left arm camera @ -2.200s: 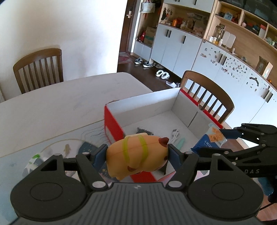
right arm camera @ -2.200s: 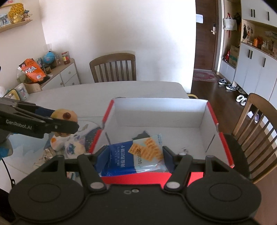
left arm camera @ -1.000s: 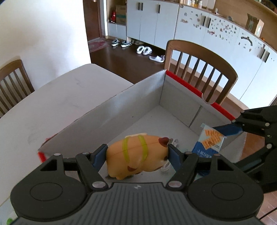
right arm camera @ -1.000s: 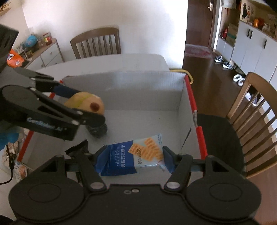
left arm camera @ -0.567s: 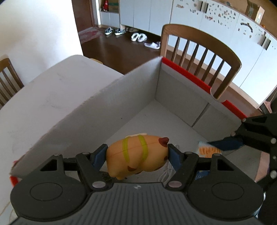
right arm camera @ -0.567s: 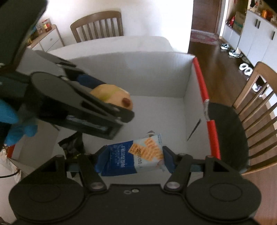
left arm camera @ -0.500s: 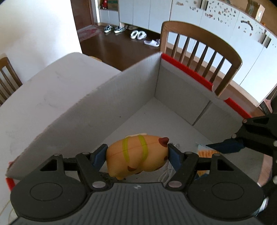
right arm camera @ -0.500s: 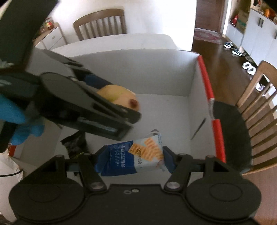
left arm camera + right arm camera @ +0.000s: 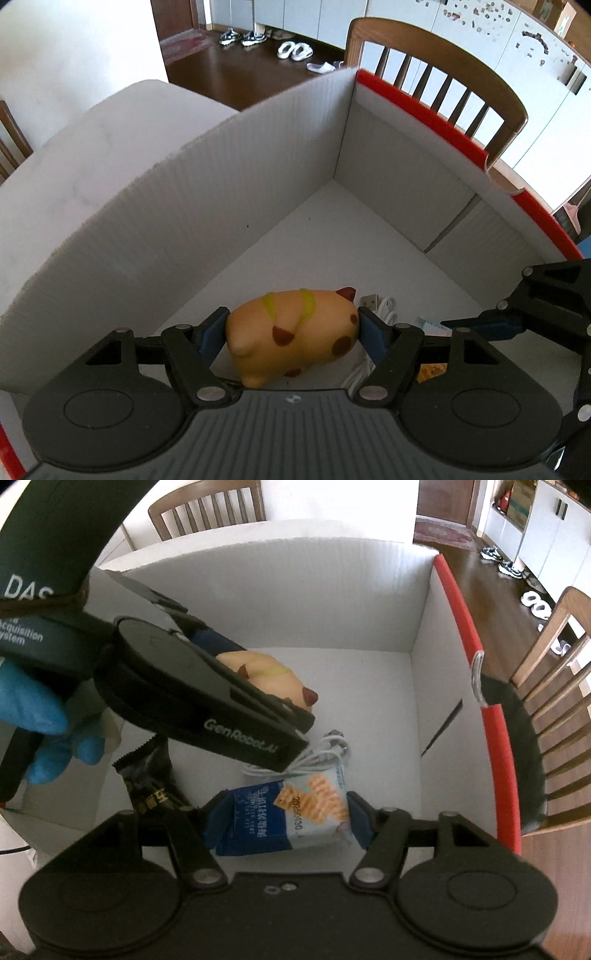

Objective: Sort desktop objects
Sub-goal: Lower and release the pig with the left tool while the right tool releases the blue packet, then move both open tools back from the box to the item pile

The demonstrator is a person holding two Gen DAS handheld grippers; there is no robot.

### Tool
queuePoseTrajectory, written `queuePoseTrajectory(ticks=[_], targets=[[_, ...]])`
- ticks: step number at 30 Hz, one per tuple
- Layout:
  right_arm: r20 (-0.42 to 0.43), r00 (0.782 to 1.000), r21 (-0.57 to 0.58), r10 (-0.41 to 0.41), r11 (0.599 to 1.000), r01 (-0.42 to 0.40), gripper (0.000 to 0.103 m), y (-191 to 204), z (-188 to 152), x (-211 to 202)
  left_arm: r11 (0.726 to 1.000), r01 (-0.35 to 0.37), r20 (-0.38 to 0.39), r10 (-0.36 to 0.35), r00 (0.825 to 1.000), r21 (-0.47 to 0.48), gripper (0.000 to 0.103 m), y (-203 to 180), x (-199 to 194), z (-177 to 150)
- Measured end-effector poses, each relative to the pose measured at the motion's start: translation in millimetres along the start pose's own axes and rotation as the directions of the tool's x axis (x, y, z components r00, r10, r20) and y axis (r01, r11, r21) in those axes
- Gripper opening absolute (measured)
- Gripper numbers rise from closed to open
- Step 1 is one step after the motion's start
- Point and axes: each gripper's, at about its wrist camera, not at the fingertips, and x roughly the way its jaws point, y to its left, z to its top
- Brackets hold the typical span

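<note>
Inside the box point(image 9: 258, 192), the left claw point(image 9: 291, 330) pinches a toy pig point(image 9: 291, 332) and the right claw point(image 9: 282, 818) a cracker packet point(image 9: 280, 819); next, both should probably release.

From my right wrist view I can read "GenRobot.AI" in pale letters along the side of the left tool point(image 9: 291, 716). Higher on its black body stand "DAS" and, below that, the cut-off words "Acquisition System". The blue biscuit packet point(image 9: 284, 818) carries the printed number "20250430" over its cracker picture, plus white Chinese characters too small for me to make out.
</note>
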Motion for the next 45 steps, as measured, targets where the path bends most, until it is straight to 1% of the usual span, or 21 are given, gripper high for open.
queuePoseTrajectory(ticks=[5,8,10,12,14,16,18,24,26,30,32,33,34,36,45], targets=[[-0.005,1.000,-0.001,-0.003,1.000,0.003,0.067,-0.1,-1.3,1.9,1.000,0.008,-0.004,-0.008,1.000,-0.003,0.074,2.2,-0.1,0.0],[-0.012,1.000,-0.002,-0.015,1.000,0.015,0.072,0.5,-1.9,3.4,1.000,0.013,-0.016,-0.013,1.000,-0.008,0.074,2.8,1.7,-0.6],[-0.013,1.000,-0.006,-0.025,1.000,0.025,0.073,1.3,-2.2,3.6,1.000,0.013,-0.020,-0.013,1.000,-0.001,0.075,2.3,2.5,-2.0],[-0.011,1.000,-0.004,-0.027,1.000,0.026,0.077,1.2,-2.6,3.0,1.000,0.012,-0.017,-0.012,1.000,-0.001,0.075,1.7,2.2,-3.7],[-0.010,1.000,-0.004,-0.017,1.000,0.017,0.079,1.7,-3.4,1.5,1.000,0.007,-0.016,-0.007,1.000,-0.002,0.076,2.5,1.6,-4.1],[-0.002,1.000,-0.011,-0.005,1.000,0.005,0.082,3.1,-3.7,-1.1,1.000,0.008,-0.007,-0.008,1.000,-0.006,0.080,4.2,-1.2,-4.4],[0.005,1.000,-0.014,-0.005,1.000,0.005,0.083,5.7,-5.7,-2.9,1.000,0.013,0.008,-0.013,1.000,-0.016,0.083,7.1,-7.2,-5.4],[0.034,0.999,-0.031,-0.002,1.000,0.003,0.084,12.0,-11.5,-17.3,0.999,0.032,0.037,-0.031,0.999,-0.029,0.083,11.1,-27.0,-7.2],[0.052,0.999,-0.031,-0.003,1.000,0.004,0.084,20.6,-7.5,-20.9,0.999,0.034,0.044,-0.032,0.999,-0.033,0.083,11.8,-35.3,-8.2],[0.086,0.996,-0.035,-0.004,0.999,0.007,0.085,24.2,-10.0,-33.3,0.999,0.035,0.059,-0.034,0.998,-0.016,0.083,7.1,-49.2,-11.1],[0.097,0.995,-0.033,0.002,0.999,0.001,0.085,16.8,-4.9,-35.7,0.999,0.039,0.068,-0.039,0.997,-0.009,0.083,6.7,-56.6,-13.5],[0.102,0.995,-0.035,0.005,0.999,-0.002,0.085,17.4,-5.2,-38.9,0.999,0.036,0.072,-0.036,0.997,-0.007,0.083,7.0,-60.8,-14.6],[0.107,0.994,-0.039,0.008,0.999,-0.004,0.085,5.1,-2.3,-45.0,0.999,0.031,0.077,-0.031,0.997,-0.006,0.083,7.6,-65.6,-16.4],[0.120,0.993,-0.048,0.010,0.999,-0.005,0.085,2.0,-3.6,-52.7,1.000,0.022,0.088,-0.021,0.996,-0.009,0.083,8.1,-74.1,-17.7],[0.177,0.984,-0.053,0.023,0.999,-0.014,0.087,16.0,-5.6,-90.6,0.999,0.038,0.135,-0.034,0.990,-0.031,0.083,6.8,-106.9,-24.7]])
